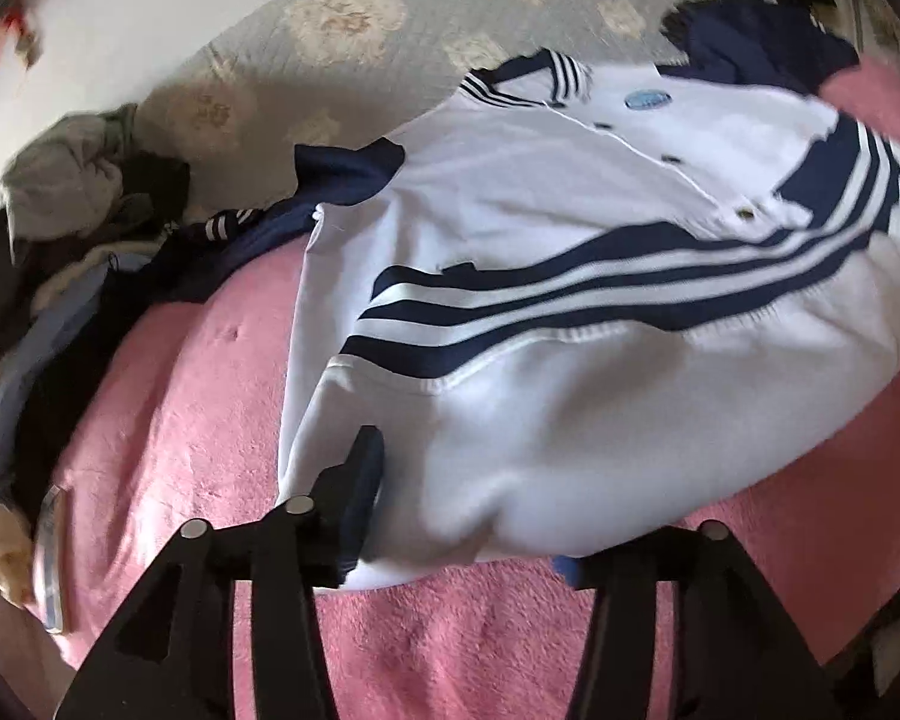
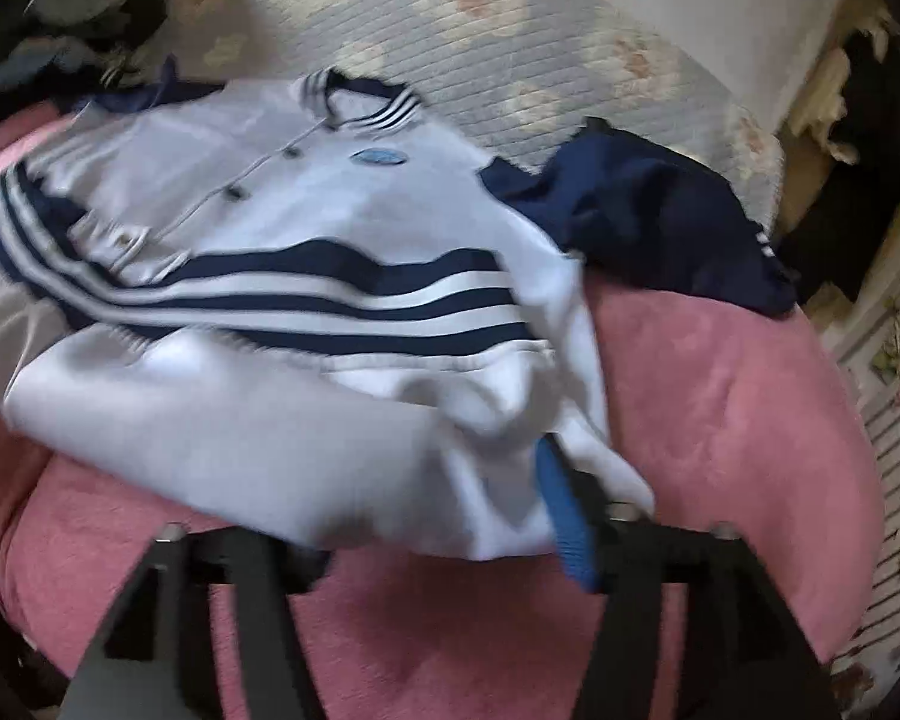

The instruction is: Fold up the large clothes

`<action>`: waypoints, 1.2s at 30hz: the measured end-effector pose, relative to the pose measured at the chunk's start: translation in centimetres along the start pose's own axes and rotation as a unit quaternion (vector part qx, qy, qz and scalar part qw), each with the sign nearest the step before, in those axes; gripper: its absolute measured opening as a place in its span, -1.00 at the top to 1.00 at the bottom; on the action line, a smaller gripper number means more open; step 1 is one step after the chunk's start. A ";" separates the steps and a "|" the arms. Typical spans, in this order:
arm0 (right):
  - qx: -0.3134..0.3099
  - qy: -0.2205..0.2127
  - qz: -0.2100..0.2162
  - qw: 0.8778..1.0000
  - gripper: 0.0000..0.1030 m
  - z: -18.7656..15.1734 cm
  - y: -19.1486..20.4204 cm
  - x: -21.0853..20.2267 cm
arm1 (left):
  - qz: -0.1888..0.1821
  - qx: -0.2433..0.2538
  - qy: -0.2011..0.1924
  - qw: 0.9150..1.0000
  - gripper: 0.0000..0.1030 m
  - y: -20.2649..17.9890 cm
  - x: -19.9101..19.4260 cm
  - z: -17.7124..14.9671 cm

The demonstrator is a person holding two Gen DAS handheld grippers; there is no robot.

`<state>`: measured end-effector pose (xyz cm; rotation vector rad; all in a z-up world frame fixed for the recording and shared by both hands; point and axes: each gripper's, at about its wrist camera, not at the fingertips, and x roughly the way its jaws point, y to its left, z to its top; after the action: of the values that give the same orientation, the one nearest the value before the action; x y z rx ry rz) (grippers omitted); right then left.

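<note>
Lying across a pink blanket [image 1: 210,420] on the bed, the white jacket [image 1: 510,192] shows navy stripes across its chest, a striped collar, a row of snap buttons and a small blue badge [image 1: 647,99] near the collar. Its navy sleeves spread to either side; in the right wrist view one sleeve [image 2: 660,222] rests partly on the grey floral quilt [image 2: 510,60] beyond the blanket. The left gripper [image 1: 462,516] has the jacket's lower hem draped between its wide-set fingers, the left finger [image 1: 360,480] pressing into the fabric edge; whether it is pinching the cloth cannot be told. The right gripper [image 2: 450,516] sits likewise at the hem, its blue-padded finger [image 2: 561,516] touching the white fabric, with the grip unclear through motion blur. A heap of other clothes [image 1: 60,228] lies at the blanket's left side.
</note>
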<state>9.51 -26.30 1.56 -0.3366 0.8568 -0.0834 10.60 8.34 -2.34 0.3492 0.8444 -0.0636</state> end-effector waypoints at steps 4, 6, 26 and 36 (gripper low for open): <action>0.025 -0.015 0.026 0.999 -0.30 0.0 -1.3 -0.7 | -0.015 -0.014 -0.016 1.000 0.01 0.8 -0.3 0.5; 0.006 -0.027 0.023 0.999 -0.30 0.8 -1.2 -1.0 | -0.012 -0.004 -0.017 1.000 0.01 0.8 -0.6 1.4; 0.110 -0.014 0.118 0.987 -0.68 17.4 -8.1 9.1 | 0.000 -0.140 -0.024 0.990 -0.07 10.6 10.4 13.9; 0.238 -0.024 0.098 0.966 -0.84 10.8 -14.6 8.1 | -0.135 -0.189 -0.027 0.972 -0.51 12.6 11.7 11.3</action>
<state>23.88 -39.01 6.94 0.1967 0.7897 -0.0931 28.95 17.48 -0.64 -0.1265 0.8268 -0.1621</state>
